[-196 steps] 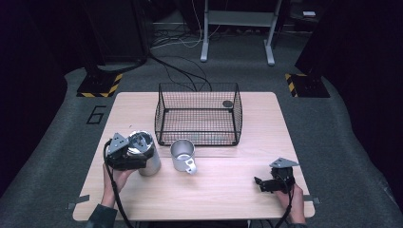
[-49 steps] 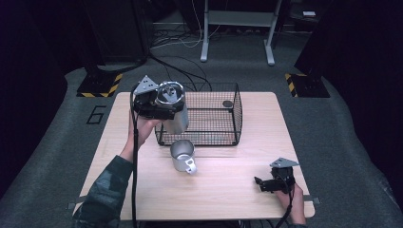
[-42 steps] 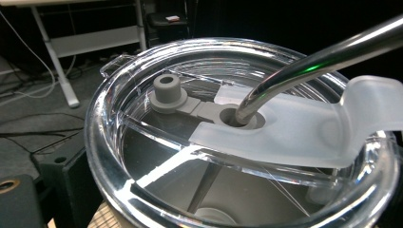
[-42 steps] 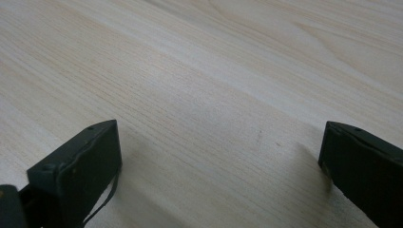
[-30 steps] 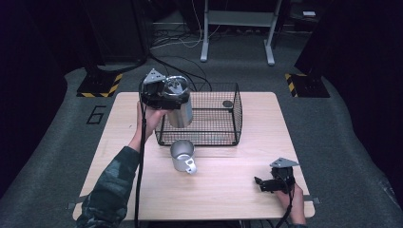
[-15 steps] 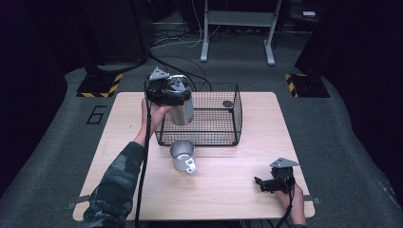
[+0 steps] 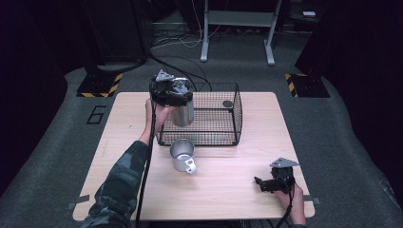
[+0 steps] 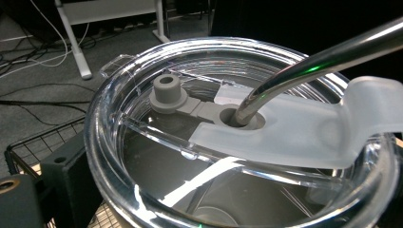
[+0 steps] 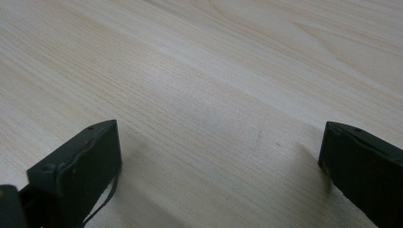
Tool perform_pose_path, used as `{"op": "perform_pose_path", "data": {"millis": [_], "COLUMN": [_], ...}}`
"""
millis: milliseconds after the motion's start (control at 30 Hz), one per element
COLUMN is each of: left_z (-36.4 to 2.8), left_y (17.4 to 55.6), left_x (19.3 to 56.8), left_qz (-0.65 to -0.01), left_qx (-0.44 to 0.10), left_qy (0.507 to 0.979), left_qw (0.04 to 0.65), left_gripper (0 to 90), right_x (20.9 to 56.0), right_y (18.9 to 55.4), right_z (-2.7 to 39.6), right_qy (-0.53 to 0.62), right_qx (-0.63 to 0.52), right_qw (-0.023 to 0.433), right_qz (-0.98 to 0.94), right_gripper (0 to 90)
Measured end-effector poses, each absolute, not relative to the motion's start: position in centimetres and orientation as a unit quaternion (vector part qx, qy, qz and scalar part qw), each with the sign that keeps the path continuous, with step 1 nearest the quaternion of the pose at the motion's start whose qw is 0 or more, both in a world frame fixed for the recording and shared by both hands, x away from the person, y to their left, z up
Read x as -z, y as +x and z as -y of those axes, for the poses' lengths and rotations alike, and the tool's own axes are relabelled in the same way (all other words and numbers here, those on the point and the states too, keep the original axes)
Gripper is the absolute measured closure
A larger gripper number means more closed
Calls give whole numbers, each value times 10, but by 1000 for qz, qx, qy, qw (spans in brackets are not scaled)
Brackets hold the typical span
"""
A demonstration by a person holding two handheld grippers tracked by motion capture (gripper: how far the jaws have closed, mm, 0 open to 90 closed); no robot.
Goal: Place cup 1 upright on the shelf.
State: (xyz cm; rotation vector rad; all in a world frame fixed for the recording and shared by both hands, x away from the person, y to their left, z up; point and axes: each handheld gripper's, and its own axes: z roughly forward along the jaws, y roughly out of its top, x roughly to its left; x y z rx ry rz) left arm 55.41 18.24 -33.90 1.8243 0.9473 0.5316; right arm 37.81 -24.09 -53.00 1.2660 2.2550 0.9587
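near right, the right gripper (image 7: 267, 184) rests on the table (image 7: 228, 190), jaws wide apart on nothing. mid-table sits a steel mug (image 7: 182, 155). farther, the left gripper (image 7: 172, 95) holds the lidded tumbler (image 7: 182, 112) over the wire basket's (image 7: 223, 137) left end, seemingly clamped; catching the rim could tip it

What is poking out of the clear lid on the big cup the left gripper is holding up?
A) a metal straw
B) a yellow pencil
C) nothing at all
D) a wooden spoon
A: in the left gripper view, a shiny metal straw goes through the hole in the clear lid of the tumbler, which the left gripper holds above the wire basket.
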Motion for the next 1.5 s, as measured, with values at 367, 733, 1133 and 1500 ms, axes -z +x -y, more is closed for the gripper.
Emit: {"op": "perform_pose_path", "data": {"millis": [367, 733, 1133, 1500], "left_z": [-177, -172, -169, -170], "left_y": [562, 570, 579, 585], "left_x": [354, 365, 379, 393], "left_qz": [-397, -404, -417, -435], "left_qx": [-218, -215, -212, -209], "left_qy": [751, 756, 758, 752], "left_qw": [479, 468, 455, 449], "left_gripper": [37, 37, 37, 36], "right_x": [530, 530, 530, 530], "right_y": [378, 378, 378, 378], "right_z": [241, 241, 241, 241], "right_qy": [451, 452, 451, 448], "right_qx": [-341, -341, -341, -339], "right_qw": [192, 192, 192, 191], "right_qz": [-802, -802, -802, -805], "right_gripper": [0, 0, 0, 0]}}
